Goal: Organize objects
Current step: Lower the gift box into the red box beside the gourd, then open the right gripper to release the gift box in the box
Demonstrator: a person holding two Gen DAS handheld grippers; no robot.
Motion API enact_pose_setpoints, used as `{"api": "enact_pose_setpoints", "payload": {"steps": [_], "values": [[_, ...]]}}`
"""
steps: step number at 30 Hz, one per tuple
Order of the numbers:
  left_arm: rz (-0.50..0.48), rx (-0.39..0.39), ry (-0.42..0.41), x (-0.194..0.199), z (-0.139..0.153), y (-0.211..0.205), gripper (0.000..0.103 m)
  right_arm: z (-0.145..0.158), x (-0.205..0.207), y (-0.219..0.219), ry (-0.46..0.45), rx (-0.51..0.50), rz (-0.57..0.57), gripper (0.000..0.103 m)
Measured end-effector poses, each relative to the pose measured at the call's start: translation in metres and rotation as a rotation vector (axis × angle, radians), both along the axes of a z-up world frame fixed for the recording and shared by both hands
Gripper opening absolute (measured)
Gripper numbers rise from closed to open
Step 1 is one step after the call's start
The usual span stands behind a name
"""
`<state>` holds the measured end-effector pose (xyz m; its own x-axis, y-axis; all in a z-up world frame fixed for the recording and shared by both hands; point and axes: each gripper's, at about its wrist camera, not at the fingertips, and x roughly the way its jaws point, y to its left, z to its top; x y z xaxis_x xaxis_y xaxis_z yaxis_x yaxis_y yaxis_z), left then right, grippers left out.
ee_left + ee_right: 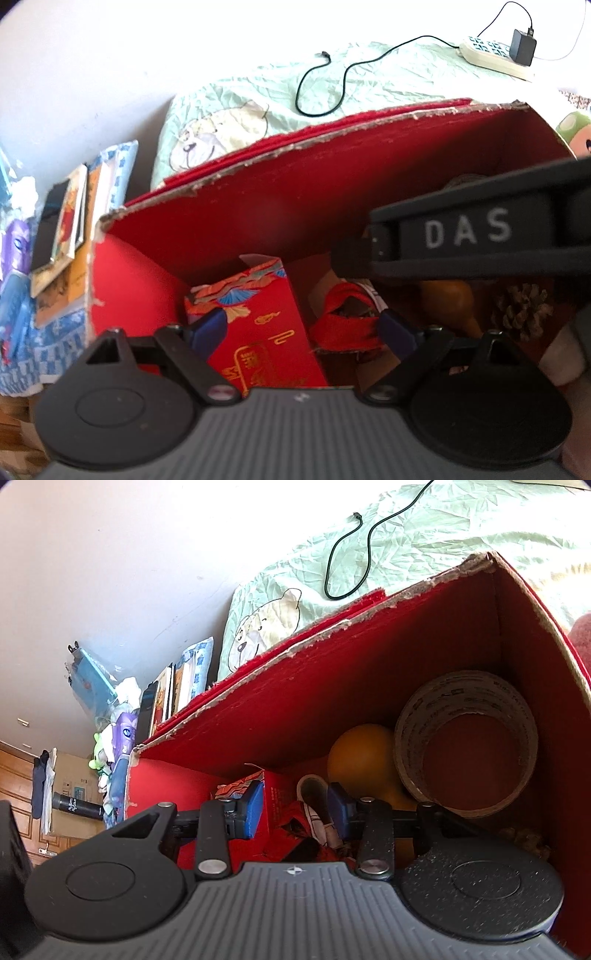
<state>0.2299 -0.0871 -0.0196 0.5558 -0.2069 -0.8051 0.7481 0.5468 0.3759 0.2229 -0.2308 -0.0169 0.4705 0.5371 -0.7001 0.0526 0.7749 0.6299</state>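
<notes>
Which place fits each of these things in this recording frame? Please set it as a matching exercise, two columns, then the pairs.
Things:
1. tape roll
2. pine cone
3. black cable
4. books

Places:
A. on the green sheet behind the box
B. stacked outside the box, by its left wall
C. upright in the box's far right corner
D. inside the box, under the right tool

Pairs: 1-C, 2-D, 3-A, 4-B

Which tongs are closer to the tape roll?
Right. The right tongs sit inside the red box, the tape roll just ahead to their right. The left tongs are over the red packet at the other end.
</notes>
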Motion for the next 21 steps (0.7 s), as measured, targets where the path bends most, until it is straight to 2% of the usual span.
{"api": "enact_pose_setpoints", "payload": {"steps": [8,21], "values": [[0.012,-0.026,0.033,0.0041,0.0005,0.0023,0.092,-0.0007,0.001,-0.0007,0.006,0.003,-0.004,0.043],[0.016,-0.009,0.02,0.0062,-0.0027,0.0006,0.092,0.0014,0.0011,-0.0019,-0.008,0.012,-0.002,0.043]]}}
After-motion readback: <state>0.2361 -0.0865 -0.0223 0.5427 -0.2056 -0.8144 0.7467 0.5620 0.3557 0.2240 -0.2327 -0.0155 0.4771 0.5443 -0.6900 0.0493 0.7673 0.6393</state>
